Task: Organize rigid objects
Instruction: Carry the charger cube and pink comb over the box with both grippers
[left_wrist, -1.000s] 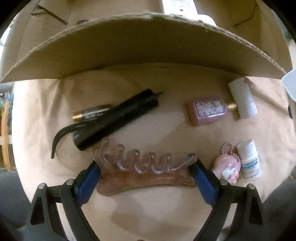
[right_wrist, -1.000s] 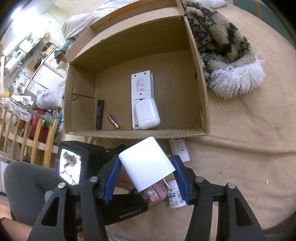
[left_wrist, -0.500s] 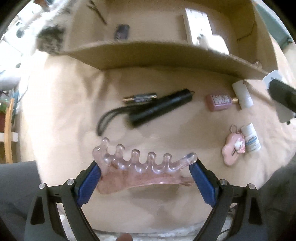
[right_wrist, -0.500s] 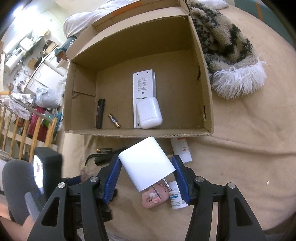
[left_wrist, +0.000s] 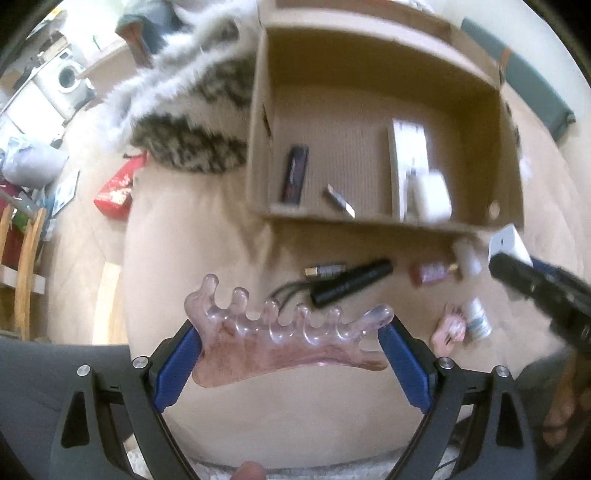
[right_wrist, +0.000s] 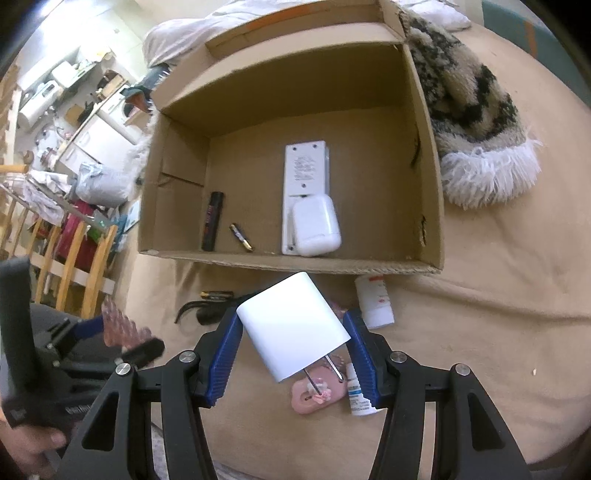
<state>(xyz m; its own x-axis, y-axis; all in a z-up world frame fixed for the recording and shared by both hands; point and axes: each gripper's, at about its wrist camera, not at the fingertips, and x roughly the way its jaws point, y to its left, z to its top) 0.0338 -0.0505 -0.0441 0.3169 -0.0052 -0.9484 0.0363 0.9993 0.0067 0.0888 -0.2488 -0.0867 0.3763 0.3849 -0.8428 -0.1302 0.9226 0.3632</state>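
The comb (left_wrist: 288, 339), pink and translucent with knobbed teeth, is pinched end to end by the left gripper (left_wrist: 291, 349) and held clear above the bed (left_wrist: 229, 417); the charger (right_wrist: 293, 328), white with two prongs, is clamped tilted in the right gripper (right_wrist: 291, 356). Both are judged to be in the carry step, lifted but not yet over the box (right_wrist: 295, 263). The next move is judged to call for each load to be taken over the near wall and let go on bare floor, clear of the remote (right_wrist: 304, 170), case (right_wrist: 316, 225), battery (right_wrist: 241, 237) and dark tube (right_wrist: 212, 220) already inside. Near the box's front wall a flashlight (left_wrist: 351, 282), a second battery (left_wrist: 325, 269), a perfume bottle (left_wrist: 430, 273), a pink charm (right_wrist: 314, 398) and a small vial (right_wrist: 356, 393) are left. The left view is blurred, so labels cannot be read; the flashlight and perfume bottle are largely hidden behind the charger in the right view.
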